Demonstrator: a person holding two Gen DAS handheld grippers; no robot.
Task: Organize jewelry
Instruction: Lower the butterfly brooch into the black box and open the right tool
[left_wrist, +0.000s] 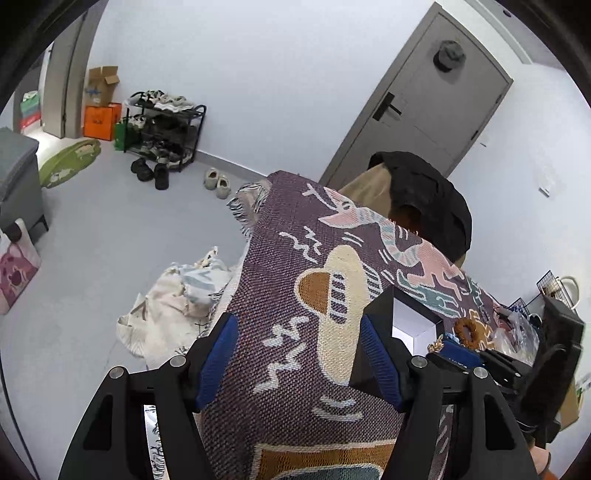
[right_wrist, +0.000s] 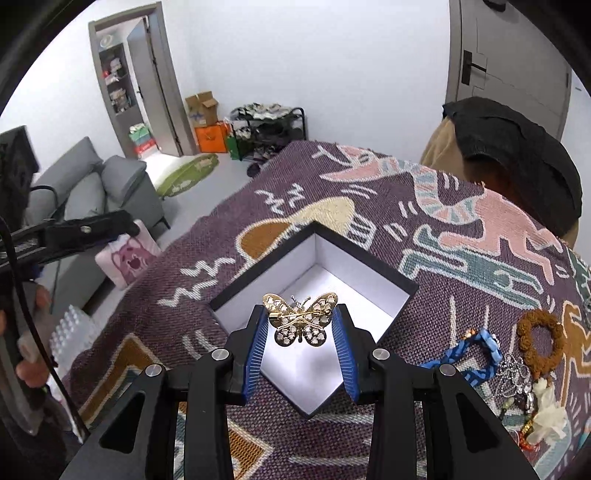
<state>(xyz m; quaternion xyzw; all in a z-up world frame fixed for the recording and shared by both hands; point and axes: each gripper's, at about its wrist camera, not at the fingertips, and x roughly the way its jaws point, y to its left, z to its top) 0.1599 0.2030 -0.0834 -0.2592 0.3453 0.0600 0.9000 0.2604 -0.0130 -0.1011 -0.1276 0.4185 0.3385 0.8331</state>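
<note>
One patterned blanket (right_wrist: 424, 236) covers the table where we work. On it stands an open black box (right_wrist: 314, 291). Our right gripper (right_wrist: 301, 325) pinches a gold butterfly brooch (right_wrist: 300, 318) above the box. Our left gripper (left_wrist: 295, 354) is spread, with nothing between its fingers.

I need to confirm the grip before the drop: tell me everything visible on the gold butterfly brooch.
The gold butterfly brooch is openwork metal with pale inset stones and thin antennae. Its back faces the camera, with the pin bar across the wings. It is upright, pinched at its wing edges between the right gripper's blue pads, above the open, white-lined black box.
</note>
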